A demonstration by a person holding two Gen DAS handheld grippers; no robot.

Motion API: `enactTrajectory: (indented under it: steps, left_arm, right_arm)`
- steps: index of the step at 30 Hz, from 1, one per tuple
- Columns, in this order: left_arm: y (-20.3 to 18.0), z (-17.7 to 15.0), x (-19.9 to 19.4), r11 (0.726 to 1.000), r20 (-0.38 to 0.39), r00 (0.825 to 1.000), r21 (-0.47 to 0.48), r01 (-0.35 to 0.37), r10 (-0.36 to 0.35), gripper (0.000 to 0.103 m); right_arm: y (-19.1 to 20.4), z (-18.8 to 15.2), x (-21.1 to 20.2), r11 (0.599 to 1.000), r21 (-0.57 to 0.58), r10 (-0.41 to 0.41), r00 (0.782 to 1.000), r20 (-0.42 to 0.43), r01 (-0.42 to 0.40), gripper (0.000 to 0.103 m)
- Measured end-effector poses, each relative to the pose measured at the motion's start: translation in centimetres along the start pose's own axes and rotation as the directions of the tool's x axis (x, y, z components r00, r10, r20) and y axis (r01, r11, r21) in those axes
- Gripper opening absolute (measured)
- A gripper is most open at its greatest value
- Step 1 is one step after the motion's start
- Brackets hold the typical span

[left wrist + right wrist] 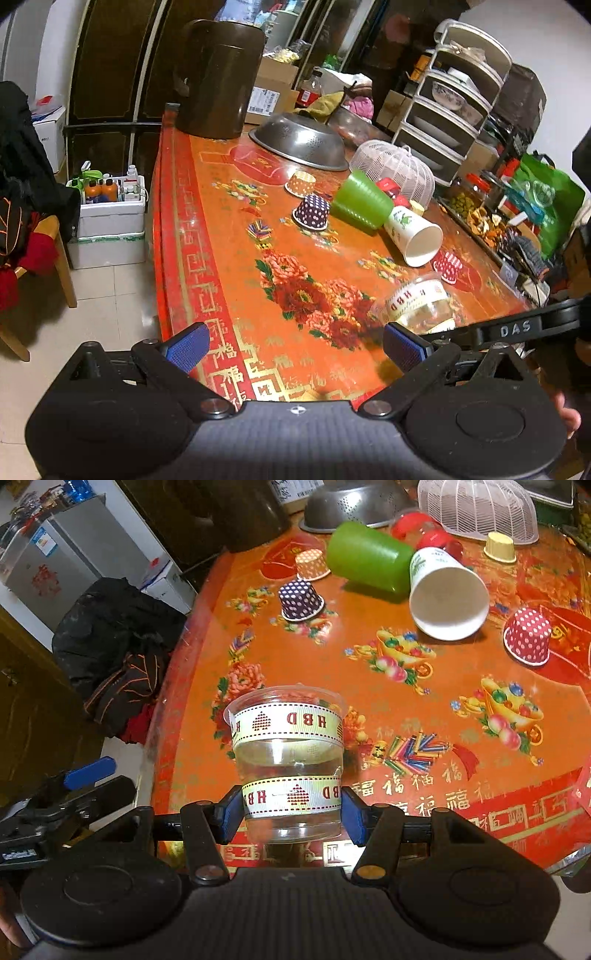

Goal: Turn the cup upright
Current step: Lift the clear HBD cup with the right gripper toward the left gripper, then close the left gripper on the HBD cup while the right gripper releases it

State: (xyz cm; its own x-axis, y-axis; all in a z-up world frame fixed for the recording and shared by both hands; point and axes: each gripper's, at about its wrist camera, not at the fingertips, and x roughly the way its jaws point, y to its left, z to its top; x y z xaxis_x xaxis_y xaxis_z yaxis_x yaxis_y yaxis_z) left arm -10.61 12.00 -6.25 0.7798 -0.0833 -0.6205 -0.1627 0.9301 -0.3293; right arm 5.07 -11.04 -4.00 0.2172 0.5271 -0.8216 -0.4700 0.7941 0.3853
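A clear plastic cup (290, 764) with two "HBD" ribbon bands is held between the blue pads of my right gripper (291, 810), which is shut on its lower band. The cup's rim points away from the camera, over the near edge of the table. The same cup shows in the left wrist view (419, 304), just beyond the right finger. My left gripper (293, 347) is open and empty above the table's front edge. A green cup (369, 559) and a white paper cup (445, 590) lie on their sides further back.
The orange flowered table (424, 709) also carries several small dotted paper cups mouth-down (301, 600) (526, 635), a steel colander (301, 142), a white mesh food cover (395, 168), a dark jar (218, 77) and a dish rack (454, 99). A chair with clothes (22, 206) stands left.
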Motion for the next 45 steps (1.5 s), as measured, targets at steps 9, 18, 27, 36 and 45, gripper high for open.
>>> enactTrajectory:
  steps: [9, 18, 27, 36, 45]
  left_arm:
    - [-1.5, 1.3, 3.8, 0.996, -0.115, 0.992, -0.078, 0.052, -0.061, 0.100]
    - [-4.5, 3.3, 6.9, 0.981, -0.202, 0.967, -0.149, 0.124, -0.153, 0.099]
    - [-8.2, 4.8, 9.2, 0.985, -0.274, 0.949, -0.115, 0.129, -0.156, 0.098]
    - [-11.0, 4.9, 11.5, 0.994, -0.342, 0.934, -0.064, 0.088, -0.104, 0.096]
    - [-12.2, 4.7, 12.3, 0.999, -0.384, 0.923, -0.040, 0.009, -0.024, 0.091]
  right_arm:
    - [-0.9, -1.4, 0.4, 0.999, 0.041, 0.014, 1.000, 0.006, -0.014, 0.060]
    - [-1.8, -1.8, -0.2, 0.998, 0.026, 0.055, 0.997, 0.049, -0.056, 0.071]
    - [-3.1, -2.3, -1.0, 0.990, -0.006, 0.143, 0.986, 0.083, -0.143, 0.071]
    - [-4.8, -2.8, -1.6, 0.977, -0.022, 0.212, 0.972, 0.101, -0.211, 0.073]
    - [-5.4, -3.1, -1.4, 0.967, -0.042, 0.254, 0.963, 0.094, -0.251, 0.073]
